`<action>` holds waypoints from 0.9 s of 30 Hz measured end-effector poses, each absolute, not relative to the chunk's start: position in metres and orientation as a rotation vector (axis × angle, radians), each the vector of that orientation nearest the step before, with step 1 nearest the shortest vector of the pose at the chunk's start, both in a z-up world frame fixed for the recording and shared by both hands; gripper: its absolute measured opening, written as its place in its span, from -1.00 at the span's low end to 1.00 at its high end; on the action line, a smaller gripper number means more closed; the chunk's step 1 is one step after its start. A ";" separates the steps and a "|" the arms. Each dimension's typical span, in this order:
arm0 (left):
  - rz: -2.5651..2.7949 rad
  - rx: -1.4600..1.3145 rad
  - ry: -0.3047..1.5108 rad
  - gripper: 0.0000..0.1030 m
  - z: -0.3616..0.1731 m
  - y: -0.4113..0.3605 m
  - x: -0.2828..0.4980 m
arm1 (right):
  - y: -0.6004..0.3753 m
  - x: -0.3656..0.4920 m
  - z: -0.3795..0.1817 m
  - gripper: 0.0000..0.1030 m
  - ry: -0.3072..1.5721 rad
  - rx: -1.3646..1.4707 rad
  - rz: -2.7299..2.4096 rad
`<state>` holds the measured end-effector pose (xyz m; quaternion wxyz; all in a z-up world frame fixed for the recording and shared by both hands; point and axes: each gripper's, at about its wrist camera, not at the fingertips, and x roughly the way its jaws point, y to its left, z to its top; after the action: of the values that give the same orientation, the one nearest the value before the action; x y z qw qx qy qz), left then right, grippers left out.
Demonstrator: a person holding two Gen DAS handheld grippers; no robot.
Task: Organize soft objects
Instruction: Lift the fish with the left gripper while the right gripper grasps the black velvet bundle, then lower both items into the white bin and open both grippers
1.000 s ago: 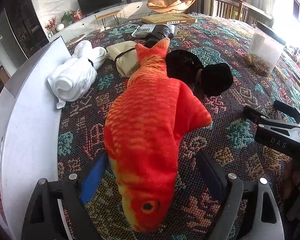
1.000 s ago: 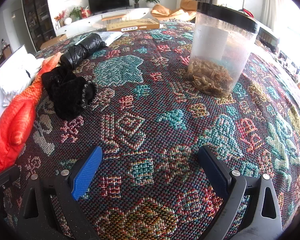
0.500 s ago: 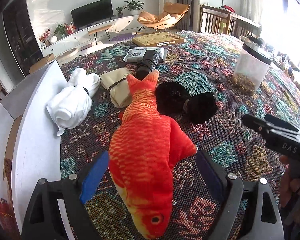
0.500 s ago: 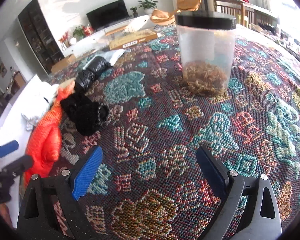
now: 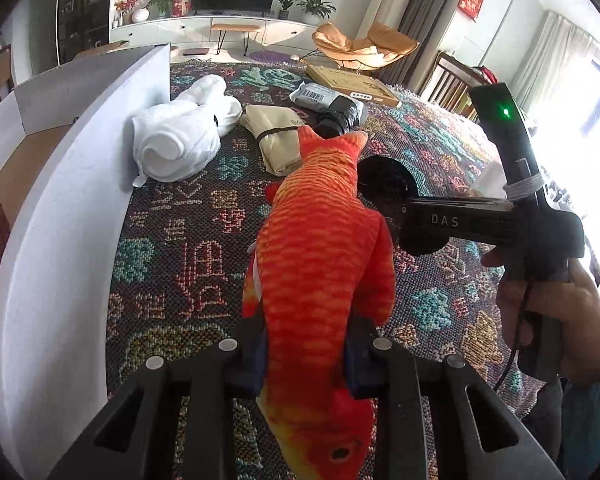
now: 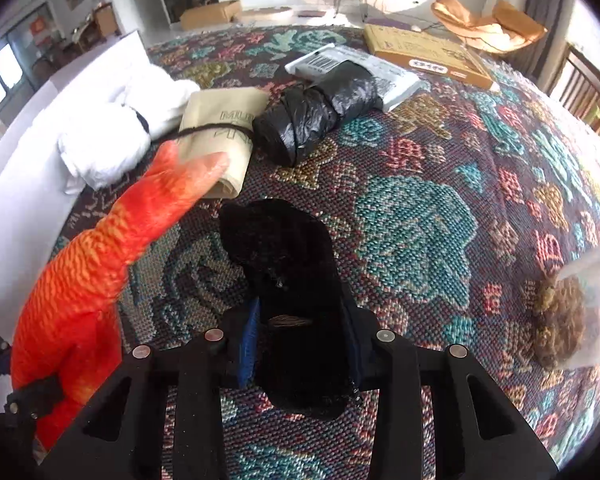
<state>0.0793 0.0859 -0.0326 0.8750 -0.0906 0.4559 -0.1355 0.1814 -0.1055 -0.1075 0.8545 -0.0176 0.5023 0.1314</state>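
An orange plush fish [image 5: 320, 248] lies lengthwise between the fingers of my left gripper [image 5: 304, 356], whose jaws are closing and press on its body just behind the head. The fish's tail points away, toward a beige cloth roll [image 5: 276, 140]. My right gripper [image 6: 302, 340] is closing its jaws on a black fuzzy soft item [image 6: 284, 248], and the pads squeeze its near half. In the right wrist view the fish [image 6: 92, 264] rises at the left. A hand holds the right gripper [image 5: 420, 220] beside the fish in the left wrist view.
A white box wall [image 5: 60, 220] runs along the left of the patterned tablecloth [image 5: 204, 272]. A rolled white towel [image 5: 180, 140], a black plastic bag roll [image 6: 316, 116], a grey parcel [image 6: 380, 68] and a flat cardboard box [image 6: 424, 52] lie further back. A clear jar [image 6: 580, 300] stands at the right.
Both grippers went from wide open to closed. The left one clamped the fish, which tilted up. The right one swung left over the black fuzzy item and clamped it.
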 end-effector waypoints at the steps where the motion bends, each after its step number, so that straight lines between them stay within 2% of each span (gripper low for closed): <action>1: -0.301 -0.229 0.931 -0.45 -0.024 0.091 0.072 | -0.112 0.172 -0.097 -0.28 1.042 0.002 0.265; 6: -0.311 -0.320 0.781 -0.45 0.041 0.144 0.043 | -0.087 0.118 -0.017 -0.28 0.919 0.088 0.395; 10: -0.135 -0.301 0.696 -0.45 0.079 0.221 0.018 | 0.003 0.090 0.037 -0.26 0.867 0.117 0.655; 13: 0.057 -0.266 0.696 -0.39 0.084 0.277 0.003 | 0.078 0.071 0.050 -0.21 0.890 0.114 0.827; 14: 0.134 -0.247 0.712 -0.10 0.080 0.292 0.001 | 0.099 0.067 0.048 -0.03 0.912 0.117 0.866; 15: 0.201 -0.231 0.736 0.58 0.073 0.306 -0.001 | 0.116 0.065 0.043 0.08 0.930 0.119 0.898; 16: 0.260 -0.223 0.756 0.92 0.066 0.318 -0.002 | 0.130 0.063 0.036 0.38 0.944 0.117 0.918; 17: 0.304 -0.220 0.755 0.99 0.058 0.326 -0.004 | 0.140 0.062 0.029 0.53 0.968 0.110 0.919; 20: 0.345 -0.216 0.776 0.99 0.042 0.336 -0.008 | 0.133 0.064 0.014 0.53 1.019 0.148 0.910; 24: 0.321 -0.228 0.710 0.99 0.043 0.315 -0.015 | 0.079 0.066 0.013 0.53 0.892 0.111 0.759; 27: 0.195 -0.225 0.680 0.99 0.051 0.272 -0.013 | 0.027 0.073 -0.015 0.55 0.825 0.018 0.544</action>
<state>-0.0129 0.2723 0.0512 0.9319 -0.1100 0.3322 0.0951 0.0728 0.0265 -0.0145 0.8803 0.0087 0.3960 0.2610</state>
